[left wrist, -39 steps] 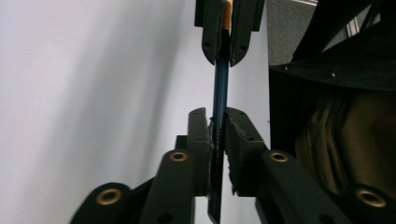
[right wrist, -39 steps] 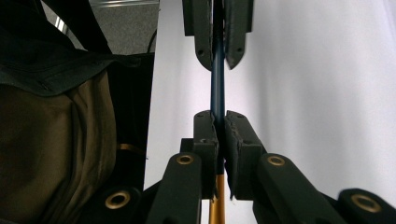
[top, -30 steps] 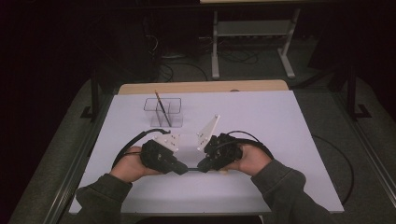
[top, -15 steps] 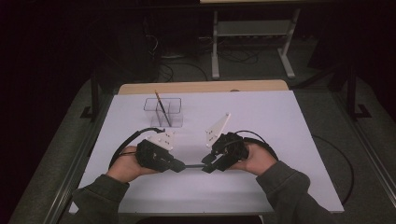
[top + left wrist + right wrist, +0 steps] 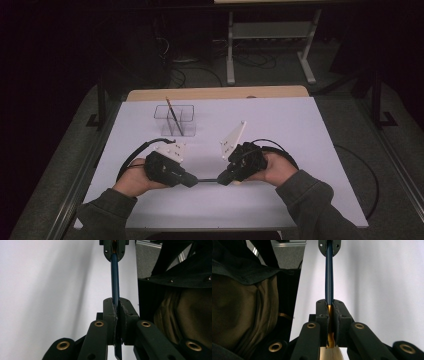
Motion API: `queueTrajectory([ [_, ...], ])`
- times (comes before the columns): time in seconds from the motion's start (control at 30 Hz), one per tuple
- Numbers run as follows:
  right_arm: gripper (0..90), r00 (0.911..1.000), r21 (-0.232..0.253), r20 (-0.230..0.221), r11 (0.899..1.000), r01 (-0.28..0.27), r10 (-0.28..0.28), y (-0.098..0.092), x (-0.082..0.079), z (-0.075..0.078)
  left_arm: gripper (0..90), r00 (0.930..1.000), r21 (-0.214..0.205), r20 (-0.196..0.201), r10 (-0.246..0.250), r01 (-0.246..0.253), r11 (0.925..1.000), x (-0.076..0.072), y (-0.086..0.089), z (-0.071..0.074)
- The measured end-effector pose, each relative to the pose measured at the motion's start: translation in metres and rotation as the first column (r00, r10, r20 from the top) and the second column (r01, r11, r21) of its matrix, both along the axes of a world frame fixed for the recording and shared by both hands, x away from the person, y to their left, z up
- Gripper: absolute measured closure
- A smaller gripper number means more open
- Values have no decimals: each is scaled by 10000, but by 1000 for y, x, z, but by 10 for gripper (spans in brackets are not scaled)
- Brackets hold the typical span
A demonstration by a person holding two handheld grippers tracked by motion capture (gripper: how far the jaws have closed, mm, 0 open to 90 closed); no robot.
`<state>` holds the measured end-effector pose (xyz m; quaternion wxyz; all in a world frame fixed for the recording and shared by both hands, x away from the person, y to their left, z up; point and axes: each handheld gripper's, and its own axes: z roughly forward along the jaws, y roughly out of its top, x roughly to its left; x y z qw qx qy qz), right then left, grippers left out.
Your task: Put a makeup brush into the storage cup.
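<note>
A slim dark blue pen with a gold end lies level between the two grippers, low over the white table. My left gripper is shut on its blue barrel, with the pads pressed on both sides. My right gripper is shut on the gold end, its jaws having just closed again. Each gripper view shows the other gripper's jaw tips at the pen's far end. The left gripper and right gripper point at each other.
A clear plastic holder with a thin pencil leaning in it stands behind the left hand. Black cables loop beside both hands. A wooden strip edges the table's far side, with a metal frame on the floor beyond.
The grippers have drawn apart, the right one shifting right, so the pen now spans the gap between them. The left hand has barely moved.
</note>
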<state>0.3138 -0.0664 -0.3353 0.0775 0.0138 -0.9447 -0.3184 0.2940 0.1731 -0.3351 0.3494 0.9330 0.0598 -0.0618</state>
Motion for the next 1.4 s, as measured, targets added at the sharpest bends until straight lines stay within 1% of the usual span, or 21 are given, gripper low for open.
queueTrajectory([
  [0.03, 831, 10000, -104, 0, 9999, -6, 6, 1, 0, 1, 802, 10000, 98, 50, -3, 3, 10000, 1, -1, 0],
  [0.13, 832, 9998, -481, 161, 9988, -90, 98, 5, -2, 3, 747, 9999, 231, -50, 100, -99, 9997, 2, -4, 0],
  [0.23, 832, 9992, -1030, 375, 9947, -68, 107, 11, -5, 6, 745, 10000, 452, -6, -36, 36, 9990, 2, -10, 0],
  [0.3, 832, 9981, -1265, 594, 9919, -109, 186, 16, -5, 8, 745, 9999, 712, 29, -102, 100, 9974, 1, -15, -1],
  [0.37, 832, 9967, -1395, 750, 9900, -217, 325, 20, -6, 10, 754, 9998, 954, 71, -180, 172, 9953, 0, -21, -2],
  [0.4, 832, 9961, -1545, 807, 9877, -242, 370, 24, -7, 12, 768, 9996, 1111, 103, -266, 252, 9935, 1, -23, -3],
  [0.43, 832, 9941, -1735, 1000, 9846, -234, 412, 26, -7, 13, 783, 9993, 1232, 139, -347, 327, 9918, 1, -24, -3],
  [0.47, 832, 9939, -1852, 1009, 9824, -252, 445, 28, -8, 14, 800, 9989, 1324, 192, -435, 406, 9904, 1, -25, -3],
  [0.57, 831, 9914, -1916, 1170, 9808, -355, 587, 31, -10, 16, 829, 9988, 1352, 216, -448, 415, 9899, 1, -25, -4],
  [0.6, 831, 9910, -1899, 1223, 9813, -313, 553, 31, -10, 16, 831, 9988, 1330, 248, -426, 390, 9903, 1, -24, -3],
  [0.63, 829, 9912, -1844, 1211, 9824, -299, 529, 31, -10, 17, 833, 9992, 1180, 286, -268, 233, 9927, 0, -24, -3],
  [0.67, 822, 9915, -1766, 1221, 9840, -226, 447, 30, -10, 17, 835, 9993, 1087, 278, -243, 212, 9939, 0, -23, -3],
  [0.7, 818, 9927, -1667, 1138, 9858, -200, 394, 29, -10, 18, 836, 9991, 1019, 354, -245, 208, 9946, -1, -21, -2],
  [0.73, 777, 9934, -1434, 1092, 9895, -193, 352, 27, -8, 18, 837, 9990, 980, 410, -178, 137, 9951, -1, -20, -2],
  [0.77, 745, 9947, -1219, 1024, 9925, -11, 137, 25, -8, 20, 838, 9986, 977, 492, -177, 128, 9951, -1, -20, -2],
  [0.8, 706, 9969, -1063, 779, 9943, 5, 78, 23, -7, 20, 838, 9982, 959, 571, -168, 112, 9953, -2, -18, -2],
  [0.83, 683, 9977, -832, 680, 9965, 109, -52, 21, -5, 20, 839, 9980, 897, 618, -120, 64, 9959, -2, -17, -2],
  [0.97, 663, 9984, -617, 481, 9975, 337, -308, 13, -2, 19, 839, 9970, 697, 768, 4, -58, 9976, -3, -13, -2],
  [1.17, 699, 9989, -548, 272, 9977, 393, -379, 10, -1, 17, 839, 9963, 600, 853, 67, -119, 9981, -4, -11, -1],
  [1.27, 795, 9992, -499, 237, 9982, 330, -319, 9, 0, 18, 840, 9966, 569, 821, -10, -37, 9984, -4, -11, -2],
  [1.4, 826, 9997, -636, 149, 9977, 224, -215, 10, 1, 16, 840, 9970, 658, 778, -53, 2, 9978, -4, -12, -4],
])
